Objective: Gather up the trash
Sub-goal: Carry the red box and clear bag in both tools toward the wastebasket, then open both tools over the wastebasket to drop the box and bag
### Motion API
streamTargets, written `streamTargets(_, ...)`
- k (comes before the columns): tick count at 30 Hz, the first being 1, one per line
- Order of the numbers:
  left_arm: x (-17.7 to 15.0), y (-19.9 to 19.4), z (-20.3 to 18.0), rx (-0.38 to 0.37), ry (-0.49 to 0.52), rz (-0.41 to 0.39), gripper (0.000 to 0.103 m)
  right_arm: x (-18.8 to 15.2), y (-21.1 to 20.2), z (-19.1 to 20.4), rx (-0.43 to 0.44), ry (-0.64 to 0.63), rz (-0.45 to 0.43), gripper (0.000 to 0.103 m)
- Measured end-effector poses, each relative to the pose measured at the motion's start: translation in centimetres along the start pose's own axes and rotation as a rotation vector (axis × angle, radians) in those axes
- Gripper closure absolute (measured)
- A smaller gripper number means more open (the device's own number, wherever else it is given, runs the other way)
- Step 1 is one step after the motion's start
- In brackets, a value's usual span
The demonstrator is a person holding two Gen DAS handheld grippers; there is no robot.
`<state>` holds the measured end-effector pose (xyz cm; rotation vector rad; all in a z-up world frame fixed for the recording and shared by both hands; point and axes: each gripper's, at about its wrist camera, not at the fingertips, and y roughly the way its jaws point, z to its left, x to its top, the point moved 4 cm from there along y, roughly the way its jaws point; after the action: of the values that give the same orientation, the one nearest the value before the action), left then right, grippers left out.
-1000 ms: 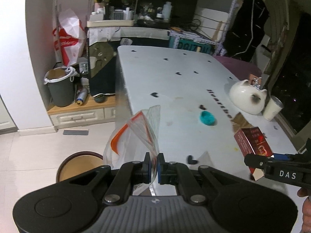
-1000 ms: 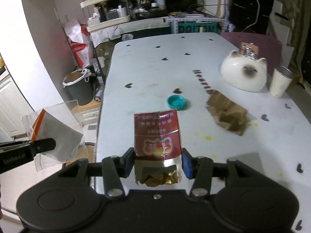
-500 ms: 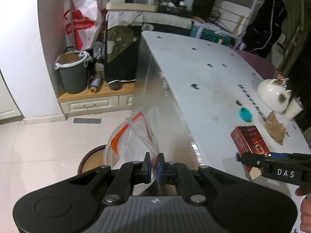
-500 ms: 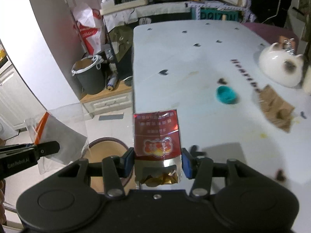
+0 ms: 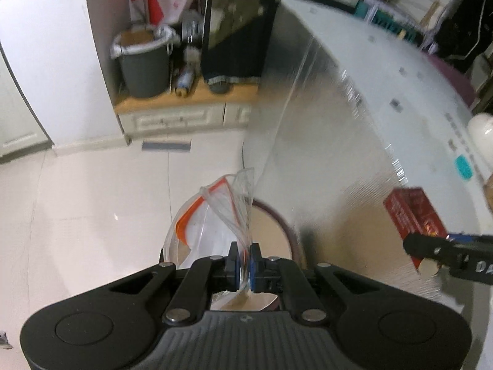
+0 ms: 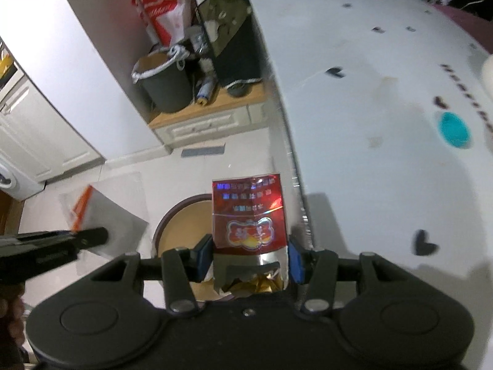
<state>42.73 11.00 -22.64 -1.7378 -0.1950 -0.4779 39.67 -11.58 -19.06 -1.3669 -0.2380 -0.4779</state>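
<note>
Left gripper [image 5: 242, 260] pinched a clear zip bag [image 5: 212, 215]; right gripper [image 6: 249, 257] clamped a red cigarette pack [image 6: 249, 212] at lower centre.

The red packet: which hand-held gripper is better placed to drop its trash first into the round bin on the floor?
Right. Its hand-held gripper holds the red packet over the bin; the left holds its clear bag nearer the rim.

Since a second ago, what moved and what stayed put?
Both grippers swung off the table, out over the floor above a round brown bin. The left gripper stays shut on the clear bag; the right gripper keeps its hold on the red packet. The teal lid stayed on the table.
</note>
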Motion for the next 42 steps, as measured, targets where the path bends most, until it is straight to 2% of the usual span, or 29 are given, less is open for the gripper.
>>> streamTargets(6, 0.2, 5.5, 1.3, -0.091, -0.031, 0.125, 0.097, 0.8, 3.7, 1.0, 0.003, -0.005, 0.091, 0.053)
streamTargets(9, 0.1, 8.2, 1.3, -0.126, -0.036, 0.214, 0.087, 1.1, 5.6, 1.3, -0.006, -0.006, 0.128, 0.053)
streamTargets(11, -0.4, 9.5, 1.6, -0.119, -0.04, 0.259, 0.068, 1.1, 6.6, 1.5, -0.01, -0.013, 0.147, 0.053)
streamTargets(13, -1.0, 10.4, 2.2, -0.085, -0.04, 0.293, 0.067, 1.1, 7.7, 1.9, -0.009, -0.021, 0.166, 0.053)
streamTargets(16, -1.7, 11.2, 3.4, -0.074, -0.079, 0.326, 0.066, 1.0, 9.5, 2.4, 0.004, -0.033, 0.202, 0.053)
streamTargets(21, -2.4, 11.1, 4.8, -0.044, -0.099, 0.336, 0.065, 0.2, 12.2, 2.9, 0.04, -0.025, 0.274, 0.053)
streamTargets(25, -2.7, 10.8, 5.5, -0.024, -0.102, 0.33, 0.059, -0.5, 13.9, 3.3, 0.053, -0.024, 0.316, 0.052)
streamTargets(31, -3.0, 10.6, 5.8, -0.009, -0.117, 0.329, 0.053, -0.7, 15.2, 3.7, 0.077, -0.034, 0.347, 0.051)
streamTargets(33, -3.0, 10.7, 5.8, -0.003, -0.119, 0.327, 0.05, -0.4, 15.5, 3.7, 0.109, -0.02, 0.343, 0.048)
streamTargets(34, -3.0, 10.7, 5.8, -0.001, -0.121, 0.327, 0.046, -0.3, 15.7, 3.6, 0.123, -0.007, 0.336, 0.047)
streamTargets(37, -3.2, 10.8, 6.1, 0.009, -0.126, 0.329, 0.033, -0.4, 16.0, 3.3, 0.11, 0.004, 0.34, 0.032)
streamTargets(39, -3.4, 10.9, 6.2, 0.02, -0.134, 0.333, 0.025, -0.7, 16.0, 3.2, 0.099, -0.009, 0.345, 0.03)
streamTargets(40, -3.4, 10.9, 6.3, 0.024, -0.138, 0.336, 0.021, -0.9, 16.0, 3.1, 0.098, -0.012, 0.351, 0.027)
streamTargets(42, -3.6, 10.8, 6.5, 0.028, -0.149, 0.339, 0.017, -1.4, 15.9, 3.1, 0.098, -0.021, 0.359, 0.025)
